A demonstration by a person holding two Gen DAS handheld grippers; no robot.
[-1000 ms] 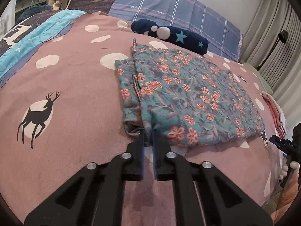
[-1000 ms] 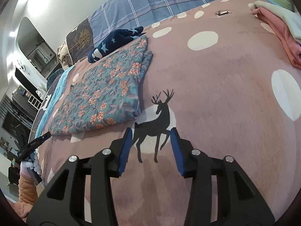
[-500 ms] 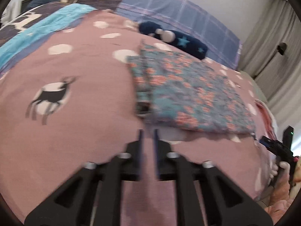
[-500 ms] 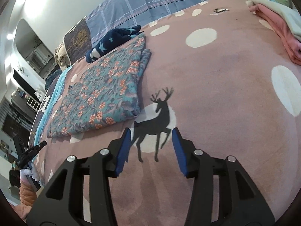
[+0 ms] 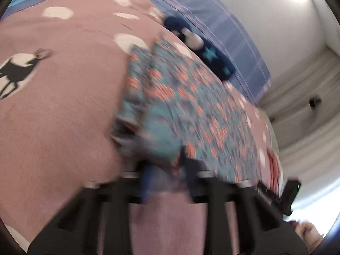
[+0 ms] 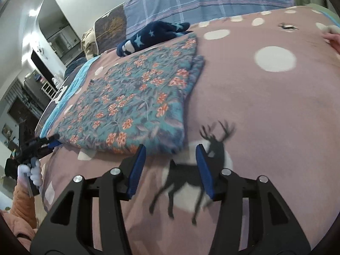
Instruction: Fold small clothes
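A folded teal cloth with orange flowers (image 5: 191, 97) (image 6: 131, 97) lies flat on the pink bedspread (image 6: 265, 110). In the blurred left wrist view my left gripper (image 5: 166, 165) is at the cloth's near left corner. Its jaws stand apart and are closing, with the cloth's edge between them. The right wrist view shows the same gripper (image 6: 54, 141) at that corner, held by a gloved hand (image 6: 31, 170). My right gripper (image 6: 171, 150) is open and closing. Its left pad is at the cloth's near right corner, and only a deer print on the bedspread shows between the pads.
A navy star-print item (image 6: 153, 34) (image 5: 212, 57) lies just behind the cloth, before a plaid pillow (image 6: 212, 0). Pink folded clothes (image 5: 274, 165) sit at the bed's right side. The bed's edge and a dim room lie to the left in the right wrist view.
The left gripper drew back from the cloth, then rolled and came forward onto its edge with the jaws wider apart. The right gripper slid left to the cloth's near right corner.
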